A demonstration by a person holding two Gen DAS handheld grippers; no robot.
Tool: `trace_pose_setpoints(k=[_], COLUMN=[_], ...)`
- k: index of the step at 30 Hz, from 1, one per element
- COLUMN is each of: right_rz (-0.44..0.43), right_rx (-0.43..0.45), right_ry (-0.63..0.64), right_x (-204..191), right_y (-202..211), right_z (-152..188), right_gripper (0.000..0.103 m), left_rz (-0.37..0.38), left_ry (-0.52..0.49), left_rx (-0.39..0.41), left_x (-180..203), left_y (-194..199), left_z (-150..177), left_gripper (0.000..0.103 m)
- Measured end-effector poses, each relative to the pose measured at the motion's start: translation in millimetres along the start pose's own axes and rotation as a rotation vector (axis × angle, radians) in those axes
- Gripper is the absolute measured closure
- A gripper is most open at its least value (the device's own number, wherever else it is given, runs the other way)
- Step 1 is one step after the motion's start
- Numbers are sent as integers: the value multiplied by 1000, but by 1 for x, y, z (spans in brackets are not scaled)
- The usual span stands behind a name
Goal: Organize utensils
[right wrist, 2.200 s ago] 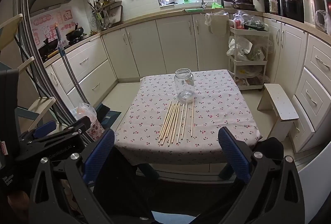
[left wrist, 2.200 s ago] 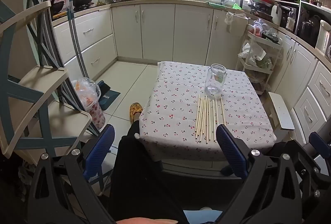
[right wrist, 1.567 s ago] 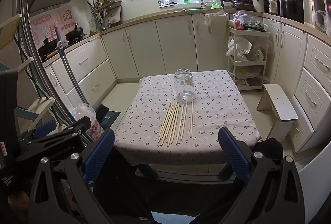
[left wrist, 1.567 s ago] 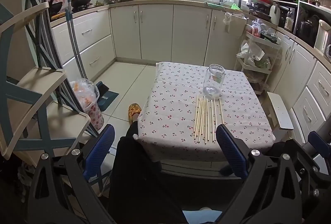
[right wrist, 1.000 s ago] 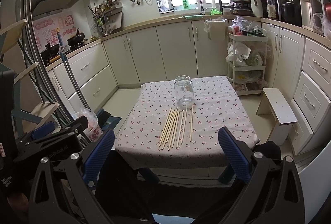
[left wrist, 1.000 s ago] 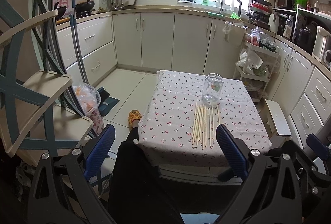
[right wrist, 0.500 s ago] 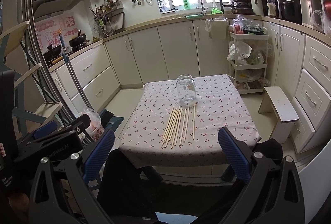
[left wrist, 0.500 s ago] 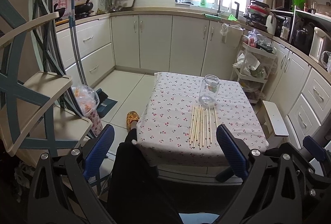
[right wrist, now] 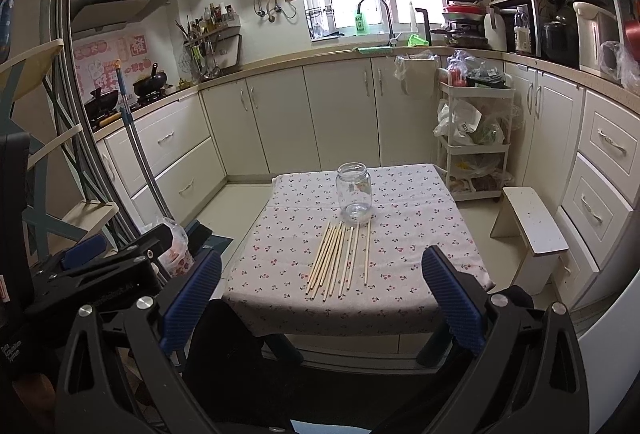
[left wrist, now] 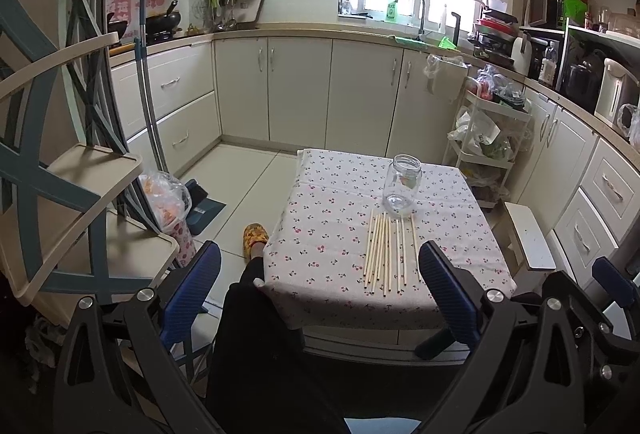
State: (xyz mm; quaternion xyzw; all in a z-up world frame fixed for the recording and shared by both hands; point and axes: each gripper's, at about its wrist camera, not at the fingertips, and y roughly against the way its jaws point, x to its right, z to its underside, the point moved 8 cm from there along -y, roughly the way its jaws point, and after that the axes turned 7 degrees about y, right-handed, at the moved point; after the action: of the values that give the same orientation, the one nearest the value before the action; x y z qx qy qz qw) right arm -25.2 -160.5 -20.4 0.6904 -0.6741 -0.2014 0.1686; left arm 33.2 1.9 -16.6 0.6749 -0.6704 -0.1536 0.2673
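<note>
Several wooden chopsticks (left wrist: 386,253) lie side by side on a small table with a cherry-print cloth (left wrist: 320,234). An empty clear glass jar (left wrist: 401,183) stands upright just beyond their far ends. The chopsticks (right wrist: 340,258) and the jar (right wrist: 354,192) also show in the right wrist view. My left gripper (left wrist: 320,290) is open and empty, held back from the table's near edge. My right gripper (right wrist: 320,294) is open and empty too, short of the near edge. The left gripper's body (right wrist: 100,266) shows at the left of the right wrist view.
A white stool (right wrist: 528,230) stands right of the table. A shelf rack (left wrist: 60,193) stands at the left, with a mop handle (left wrist: 150,105) and a bagged bin (left wrist: 168,201). A trolley (right wrist: 472,137) and kitchen cabinets ring the room. My dark-clothed leg (left wrist: 260,334) is below.
Both grippers have risen and drawn back a little, so the table looks lower and farther. The chopsticks and jar have not moved. Both grippers stay open.
</note>
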Motion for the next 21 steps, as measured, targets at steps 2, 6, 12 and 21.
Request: trace_pose_setpoints(k=[2, 6, 12, 21], right_rz=[0, 0, -2, -6], right_rx=[2, 8, 11, 16], right_ry=[0, 4, 8, 13], right_x=[0, 0, -2, -3], right_y=[0, 2, 2, 1], right_z=[-1, -2, -4, -9], right_gripper=[7, 7, 7, 7], left_rz=[0, 0, 0, 0], left_ry=[1, 1, 1, 2], left_rx=[5, 7, 7, 7], left_x=[-1, -1, -1, -1], left_y=[1, 2, 2, 2], left_z=[-1, -1, -1, -1], left_gripper=[8, 8, 8, 8])
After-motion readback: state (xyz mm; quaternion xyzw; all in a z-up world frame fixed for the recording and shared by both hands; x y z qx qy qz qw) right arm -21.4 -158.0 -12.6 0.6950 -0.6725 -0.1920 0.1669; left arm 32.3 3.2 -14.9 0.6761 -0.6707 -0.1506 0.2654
